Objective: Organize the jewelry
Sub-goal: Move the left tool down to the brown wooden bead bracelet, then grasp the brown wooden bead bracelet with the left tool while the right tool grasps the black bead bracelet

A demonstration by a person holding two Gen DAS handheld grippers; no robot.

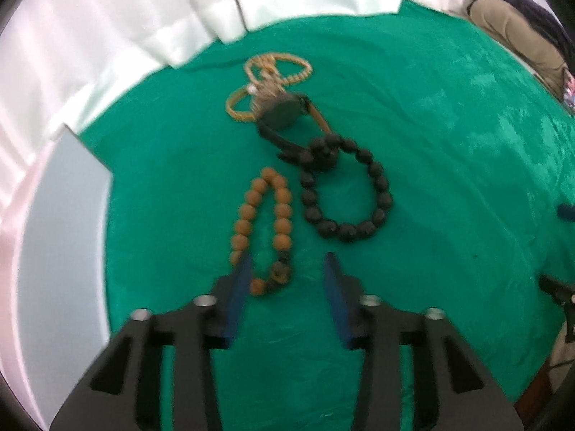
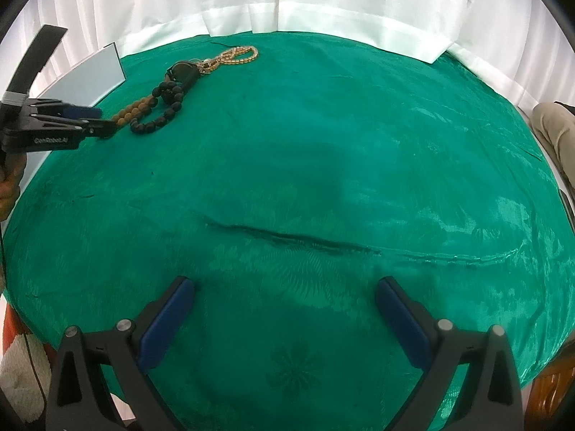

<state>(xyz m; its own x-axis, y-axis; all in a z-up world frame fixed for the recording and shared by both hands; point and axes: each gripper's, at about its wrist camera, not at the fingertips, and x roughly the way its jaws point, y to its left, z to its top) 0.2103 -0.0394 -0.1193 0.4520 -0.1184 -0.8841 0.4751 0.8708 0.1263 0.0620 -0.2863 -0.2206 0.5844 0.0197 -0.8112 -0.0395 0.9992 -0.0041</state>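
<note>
a: where is the brown bead bracelet [image 1: 264,230]?
b: on the green cloth [image 1: 449,143], beside the black bead bracelet [image 1: 345,194]. the left gripper [image 1: 287,273] has its fingers apart around the near end, not pinching.
a: and the right gripper [image 2: 284,300]?
b: spread wide over bare cloth.

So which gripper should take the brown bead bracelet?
Left. The left gripper already straddles the brown bead bracelet; the right gripper hovers open over bare green cloth, far from it.
</note>
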